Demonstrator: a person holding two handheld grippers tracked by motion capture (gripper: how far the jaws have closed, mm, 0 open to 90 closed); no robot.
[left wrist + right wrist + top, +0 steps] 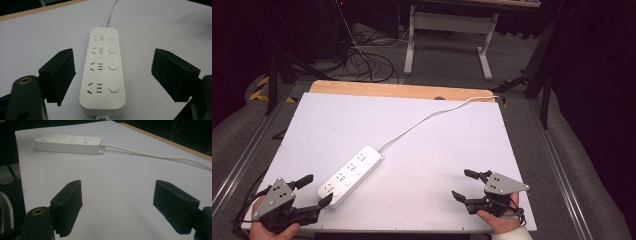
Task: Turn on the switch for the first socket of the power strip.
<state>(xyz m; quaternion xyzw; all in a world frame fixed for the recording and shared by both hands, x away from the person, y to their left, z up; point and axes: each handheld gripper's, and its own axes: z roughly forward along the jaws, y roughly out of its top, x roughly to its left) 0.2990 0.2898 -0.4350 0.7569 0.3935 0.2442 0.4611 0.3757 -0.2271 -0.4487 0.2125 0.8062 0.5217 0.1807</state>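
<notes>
White power strip lies flat on white desk, near front-left corner, set diagonally, four sockets and four round buttons facing up. White cord leaves its far end, runs across desk toward far-right corner. Left gripper at front-left corner, fingers spread wide, holding nothing; strip's near end lies between and just beyond them, untouched. Right gripper near front-right corner, well apart from strip, fingers spread wide, holding nothing, over bare desk.
</notes>
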